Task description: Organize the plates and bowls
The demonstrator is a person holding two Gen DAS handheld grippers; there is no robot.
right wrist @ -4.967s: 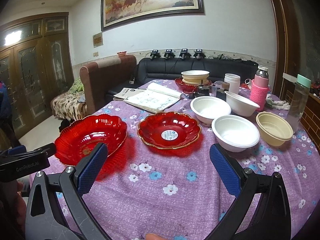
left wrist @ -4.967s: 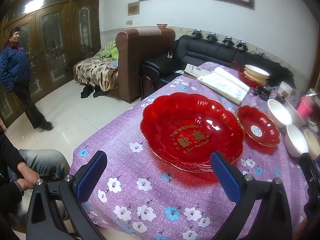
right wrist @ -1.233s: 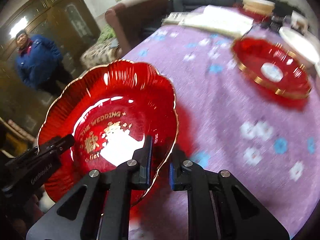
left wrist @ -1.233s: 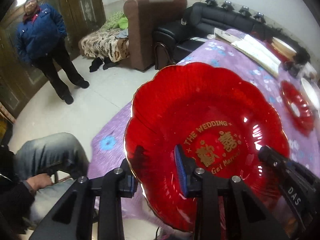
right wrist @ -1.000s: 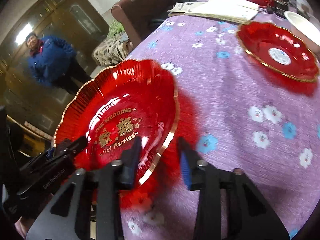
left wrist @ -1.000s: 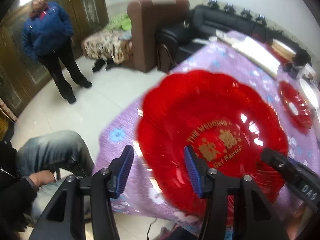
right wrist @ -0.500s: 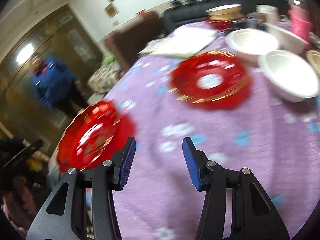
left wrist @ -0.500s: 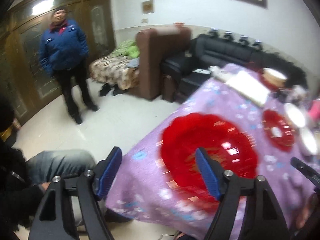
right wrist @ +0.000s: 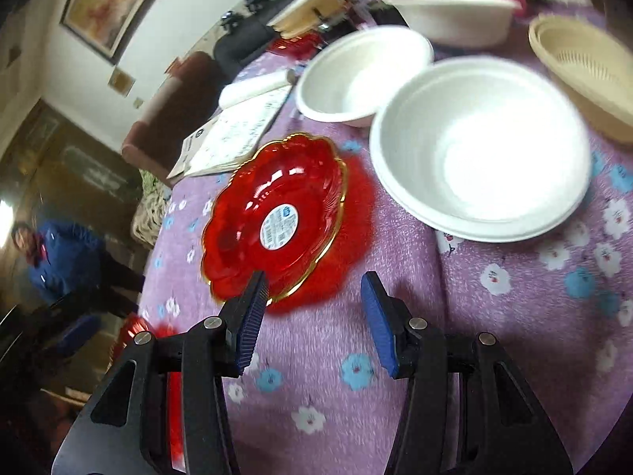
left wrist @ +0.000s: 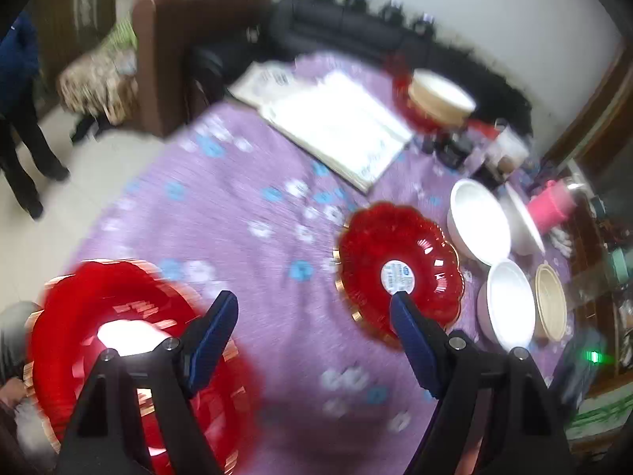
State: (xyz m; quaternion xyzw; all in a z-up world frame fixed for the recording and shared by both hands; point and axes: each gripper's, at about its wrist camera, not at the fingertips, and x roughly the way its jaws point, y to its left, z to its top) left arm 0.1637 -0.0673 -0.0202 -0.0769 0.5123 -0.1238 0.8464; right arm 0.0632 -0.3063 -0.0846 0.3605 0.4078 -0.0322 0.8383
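Both grippers free, closing in on the small red plate

The large red plate (left wrist: pixel 118 348) lies at the bench (left wrist: pixel 245 213) corner, left; the left gripper (left wrist: pixel 312 336) stands wide and empty above the purple cloth, the right gripper (right wrist: pixel 312 316) about half open, holding nothing, its left pad at the near rim of the small red plate (right wrist: pixel 277 217). My judgement: to nest that plate in the large one, straddle its gilt rim squarely, pinch firmly and lift level. Further right, two white bowls (right wrist: pixel 482 146) and a beige basket bowl (right wrist: pixel 585 67) stand empty, close together; the small plate carries only a round label (right wrist: pixel 279 225). Jaw motion: left opened lately.
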